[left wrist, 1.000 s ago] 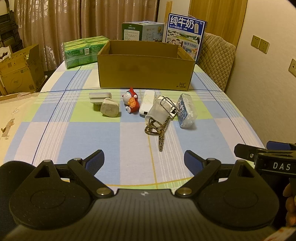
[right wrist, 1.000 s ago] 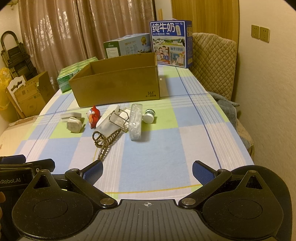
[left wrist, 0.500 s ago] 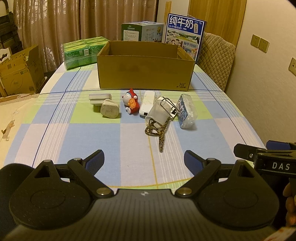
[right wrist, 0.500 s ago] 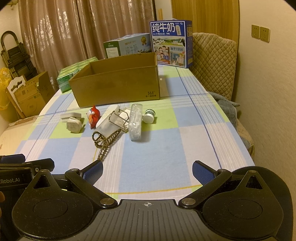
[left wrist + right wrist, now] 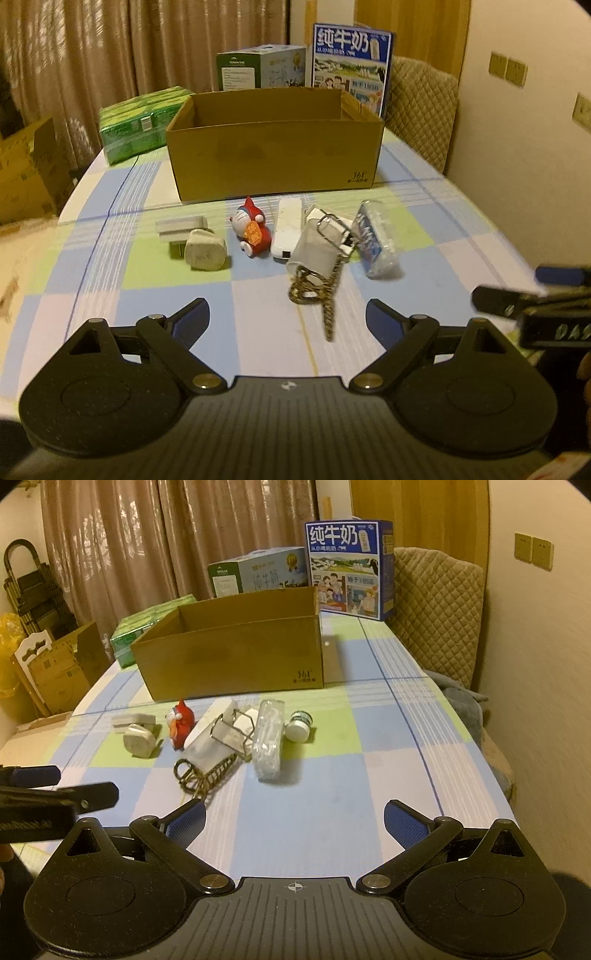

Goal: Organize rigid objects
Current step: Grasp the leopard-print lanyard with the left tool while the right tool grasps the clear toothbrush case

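Brown curtains [image 5: 147, 546] hang behind the checked worktop [image 5: 332, 782]. Both the left tongs [image 5: 287, 317] and right tongs [image 5: 293, 818] are wide apart, holding nothing. Little toys and bits [image 5: 255, 232] lie just ahead of them, before the cardboard box [image 5: 273, 151].

Both wrist views looked forward and down over a checked table [image 5: 258, 314] toward the cardboard box [image 5: 273, 155], from the near table edge. Left view sat left of the right view; each caught the other's gripper at its side edge. Shared: box, the row of small objects, the milk carton [image 5: 347, 568], curtains.
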Action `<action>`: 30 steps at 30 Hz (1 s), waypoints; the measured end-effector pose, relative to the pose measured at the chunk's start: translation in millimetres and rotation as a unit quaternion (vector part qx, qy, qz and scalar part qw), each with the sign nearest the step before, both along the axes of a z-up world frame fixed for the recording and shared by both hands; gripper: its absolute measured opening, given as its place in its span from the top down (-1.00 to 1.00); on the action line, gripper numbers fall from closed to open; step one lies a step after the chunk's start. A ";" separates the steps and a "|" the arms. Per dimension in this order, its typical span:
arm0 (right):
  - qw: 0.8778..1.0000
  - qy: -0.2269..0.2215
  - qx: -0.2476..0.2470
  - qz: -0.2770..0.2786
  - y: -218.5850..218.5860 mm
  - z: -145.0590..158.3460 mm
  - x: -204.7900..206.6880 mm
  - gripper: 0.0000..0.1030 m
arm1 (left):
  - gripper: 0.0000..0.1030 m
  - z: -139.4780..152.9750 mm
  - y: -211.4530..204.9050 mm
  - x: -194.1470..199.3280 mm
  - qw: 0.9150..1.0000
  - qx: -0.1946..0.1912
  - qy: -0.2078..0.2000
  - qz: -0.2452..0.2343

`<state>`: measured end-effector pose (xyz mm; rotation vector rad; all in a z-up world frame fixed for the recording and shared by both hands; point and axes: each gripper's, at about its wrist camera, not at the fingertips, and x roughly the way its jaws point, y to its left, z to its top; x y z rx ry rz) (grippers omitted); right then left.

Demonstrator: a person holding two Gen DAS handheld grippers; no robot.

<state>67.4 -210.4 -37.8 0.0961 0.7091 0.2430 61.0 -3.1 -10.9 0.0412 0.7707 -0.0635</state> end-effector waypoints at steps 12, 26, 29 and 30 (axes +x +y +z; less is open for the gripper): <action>0.999 -0.001 0.019 0.031 6.7 -27.1 75.9 -0.64 | -0.74 -53.9 -5.6 62.1 0.999 0.023 0.020 -0.044; 0.998 0.026 0.017 0.060 27.1 -53.1 118.2 -0.27 | -0.33 -93.0 -24.1 95.5 0.996 0.016 0.021 -0.081; 0.998 0.029 0.019 0.057 27.3 -53.6 121.6 -0.22 | -0.08 -97.1 -28.4 100.3 0.996 0.023 0.021 -0.088; 0.998 0.029 0.018 0.057 27.8 -54.0 122.8 -0.20 | -0.03 -98.0 -29.6 100.7 0.996 0.025 0.022 -0.089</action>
